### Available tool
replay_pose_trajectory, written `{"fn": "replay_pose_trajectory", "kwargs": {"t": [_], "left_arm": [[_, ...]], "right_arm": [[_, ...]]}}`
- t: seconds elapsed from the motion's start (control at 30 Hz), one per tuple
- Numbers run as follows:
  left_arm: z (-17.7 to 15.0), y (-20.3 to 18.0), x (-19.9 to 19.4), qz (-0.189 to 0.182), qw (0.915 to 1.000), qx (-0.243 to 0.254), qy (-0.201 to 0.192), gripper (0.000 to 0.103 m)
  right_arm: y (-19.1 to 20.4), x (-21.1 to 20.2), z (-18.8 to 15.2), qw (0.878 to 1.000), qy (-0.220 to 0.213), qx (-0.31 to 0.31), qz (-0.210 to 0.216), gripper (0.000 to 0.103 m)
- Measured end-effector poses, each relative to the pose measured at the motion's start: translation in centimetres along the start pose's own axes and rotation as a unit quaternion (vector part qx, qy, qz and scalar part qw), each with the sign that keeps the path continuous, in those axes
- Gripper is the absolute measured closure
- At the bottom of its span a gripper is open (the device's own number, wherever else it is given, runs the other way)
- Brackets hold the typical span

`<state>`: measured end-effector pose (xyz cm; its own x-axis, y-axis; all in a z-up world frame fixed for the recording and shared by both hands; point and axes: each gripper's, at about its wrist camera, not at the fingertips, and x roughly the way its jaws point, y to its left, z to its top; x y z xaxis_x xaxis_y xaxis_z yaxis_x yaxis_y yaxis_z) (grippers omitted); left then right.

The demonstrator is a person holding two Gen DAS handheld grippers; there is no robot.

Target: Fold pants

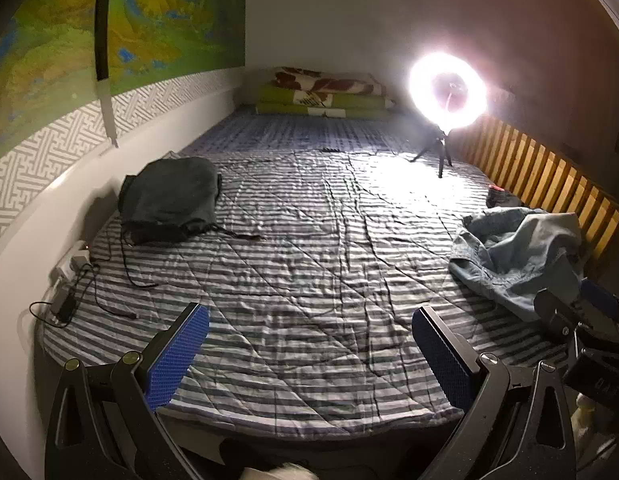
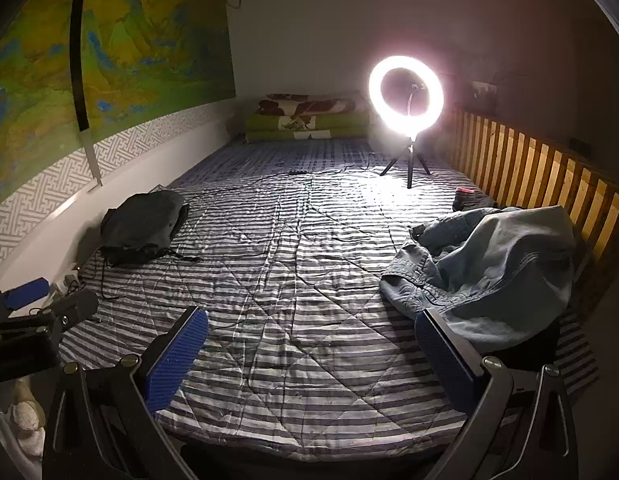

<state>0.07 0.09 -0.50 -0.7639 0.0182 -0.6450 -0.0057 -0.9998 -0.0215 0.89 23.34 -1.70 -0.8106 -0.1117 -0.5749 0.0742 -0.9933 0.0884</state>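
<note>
Left gripper (image 1: 309,344): held wide apart over the striped bedcover (image 1: 309,248), nothing caught between the 2 blue pads (image 1: 177,356); pointed down toward the bed.
Right gripper (image 2: 311,346): likewise spread fully, nothing gripped; its right finger (image 2: 449,356) was seen just in front of the denim, though contact could not be judged.
Pants (image 2: 493,268): pale blue jeans were left crumpled in a heap at 3 o'clock on the bed, beside the wooden slatted rail (image 2: 529,168); in the left wrist view the same heap (image 1: 517,252) was seen at 3 o'clock, well apart from that gripper's pads.
Dark garment (image 1: 169,200): a folded black piece was laid at 10 o'clock near the white wall, with a drawstring trailing onto the cover.
Ring light (image 2: 406,98): lit, stood on a small tripod at 1 o'clock on the bed.
Folded bedding (image 2: 309,120): stacked at 12 o'clock against the far wall.
Cables and charger (image 1: 69,296): strewn at 9 o'clock along the bed edge.
Wall hanging (image 1: 149,20): a green and yellow picture was hung at 11 o'clock.
</note>
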Motion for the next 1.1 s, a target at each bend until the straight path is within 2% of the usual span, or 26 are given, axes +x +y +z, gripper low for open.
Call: {"fn": "replay_pose_trajectory", "kwargs": {"t": [0.3,0.7,1.1], "left_arm": [[-0.2,-0.8,0.5,0.009,0.9997,0.022,-0.01,0.0],[-0.7,0.1,1.6,0.004,1.0,0.006,-0.002,0.0],[-1.3,1.0,2.8,0.021,0.9998,-0.004,0.002,0.0]], "right_arm": [[0.0,0.1,0.1,1.0,-0.004,-0.002,-0.007,0.001],[0.2,0.6,0.1,1.0,-0.002,-0.002,-0.015,0.001],[-0.1,0.7,0.2,1.0,-0.005,0.005,-0.025,0.001]]}}
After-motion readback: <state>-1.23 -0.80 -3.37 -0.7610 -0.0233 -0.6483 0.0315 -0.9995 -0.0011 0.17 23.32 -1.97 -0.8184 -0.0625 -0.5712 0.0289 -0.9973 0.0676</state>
